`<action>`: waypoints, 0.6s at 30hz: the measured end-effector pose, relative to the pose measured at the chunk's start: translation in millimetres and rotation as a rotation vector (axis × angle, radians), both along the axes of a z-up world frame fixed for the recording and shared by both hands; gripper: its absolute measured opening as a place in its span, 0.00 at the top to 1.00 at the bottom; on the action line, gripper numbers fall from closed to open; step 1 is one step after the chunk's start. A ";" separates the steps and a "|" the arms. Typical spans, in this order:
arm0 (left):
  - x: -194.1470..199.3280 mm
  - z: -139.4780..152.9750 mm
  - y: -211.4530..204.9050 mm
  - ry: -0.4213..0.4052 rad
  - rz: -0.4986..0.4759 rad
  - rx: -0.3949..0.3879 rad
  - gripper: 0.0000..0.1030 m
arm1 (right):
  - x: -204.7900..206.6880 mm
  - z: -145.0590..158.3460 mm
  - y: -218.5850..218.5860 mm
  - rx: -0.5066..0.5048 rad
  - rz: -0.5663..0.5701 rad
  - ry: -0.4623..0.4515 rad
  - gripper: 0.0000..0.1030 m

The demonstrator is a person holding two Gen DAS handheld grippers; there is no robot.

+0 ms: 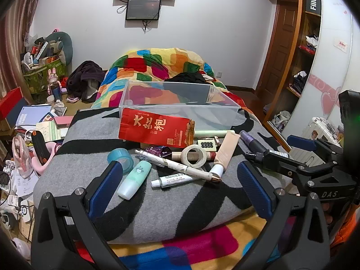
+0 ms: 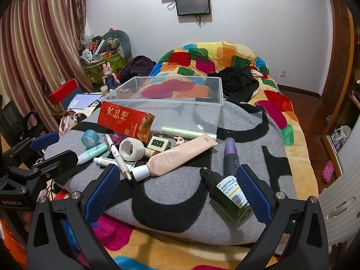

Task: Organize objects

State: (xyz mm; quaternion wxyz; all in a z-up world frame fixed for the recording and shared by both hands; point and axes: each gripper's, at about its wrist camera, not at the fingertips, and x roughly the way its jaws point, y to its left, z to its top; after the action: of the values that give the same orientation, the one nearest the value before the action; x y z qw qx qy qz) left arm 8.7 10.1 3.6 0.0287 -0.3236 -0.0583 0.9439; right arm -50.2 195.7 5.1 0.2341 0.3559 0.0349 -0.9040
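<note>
Clear bin (image 1: 180, 110), toiletries (image 1: 184, 157) scattered beside

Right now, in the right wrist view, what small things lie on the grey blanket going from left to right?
Blue tape roll → mint green bottle → white pen → white tape roll → peach tube → purple bottle and, nearer the camera, the dark green bottle.

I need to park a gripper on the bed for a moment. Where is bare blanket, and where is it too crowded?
Free: the near grey blanket between the peach tube and the dark green bottle, and the empty clear bin. Crowded: the pile before the bin, from the blue tape and red box to the white tape. Both grippers are open.
</note>
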 end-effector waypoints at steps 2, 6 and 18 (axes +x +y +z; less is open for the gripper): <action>0.1 -0.4 0.1 0.000 -0.002 -0.001 0.00 | 0.5 0.1 -0.5 0.001 0.000 0.001 0.00; -0.1 -0.5 0.3 0.001 0.000 -0.001 0.00 | 0.4 0.0 -0.4 0.000 0.001 0.000 0.00; 0.4 0.0 -0.1 0.003 0.005 0.001 0.00 | 2.1 -1.0 -2.4 0.001 0.004 -0.004 0.00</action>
State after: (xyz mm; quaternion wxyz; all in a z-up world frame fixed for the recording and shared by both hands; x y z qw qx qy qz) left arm 9.1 9.9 3.5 0.0265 -0.3222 -0.0595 0.9444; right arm -48.2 193.3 4.1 0.2357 0.3577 0.0355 -0.9029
